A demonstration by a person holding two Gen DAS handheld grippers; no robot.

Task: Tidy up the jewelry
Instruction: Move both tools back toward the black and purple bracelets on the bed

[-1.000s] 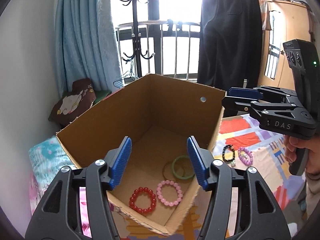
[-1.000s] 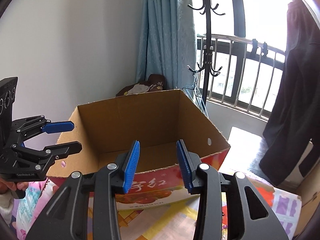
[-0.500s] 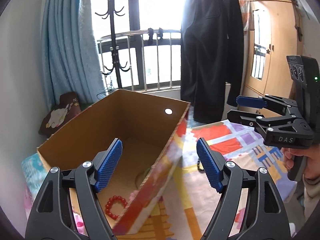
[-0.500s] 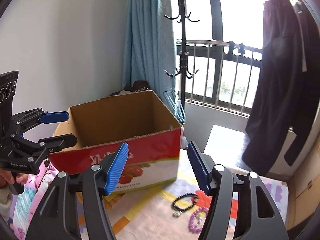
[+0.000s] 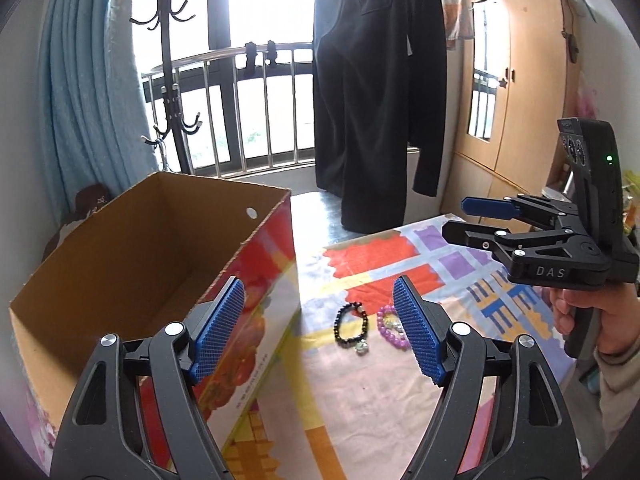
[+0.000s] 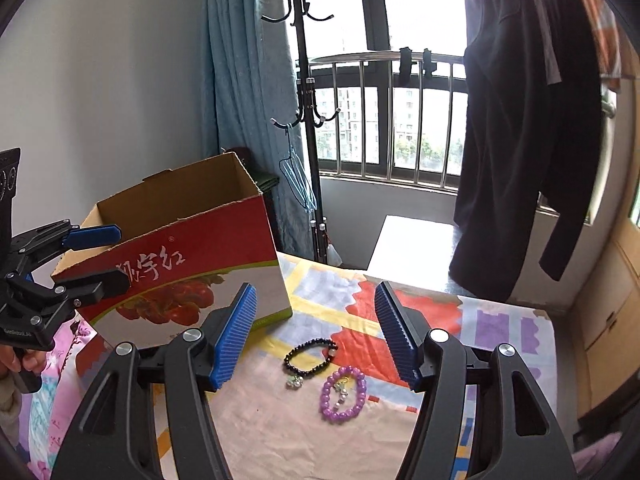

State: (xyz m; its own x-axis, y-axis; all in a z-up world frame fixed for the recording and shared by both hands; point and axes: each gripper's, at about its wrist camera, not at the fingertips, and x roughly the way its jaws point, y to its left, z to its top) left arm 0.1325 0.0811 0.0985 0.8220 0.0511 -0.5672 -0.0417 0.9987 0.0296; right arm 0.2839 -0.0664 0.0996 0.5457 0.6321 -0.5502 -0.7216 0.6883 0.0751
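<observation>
**Inspector:** While both tools hang above the patterned bedsheet (image 6: pixel 500 320), note the cardboard box (image 6: pixel 192 264) at left of frame, open-topped.

**Assistant:** And the jewelry?

**Inspector:** Black bracelet (image 6: pixel 310 356) and purple bracelet (image 6: pixel 344 394) lie low centre, side by side on the sheet, outside the box.

**Assistant:** Grippers?

**Inspector:** Right gripper (image 6: pixel 316 336) spread wide, empty; left gripper (image 5: pixel 318 330) likewise. I judge it best to descend straight over one bracelet, pinch its rim only, avoiding the neighbour's charm.
</observation>
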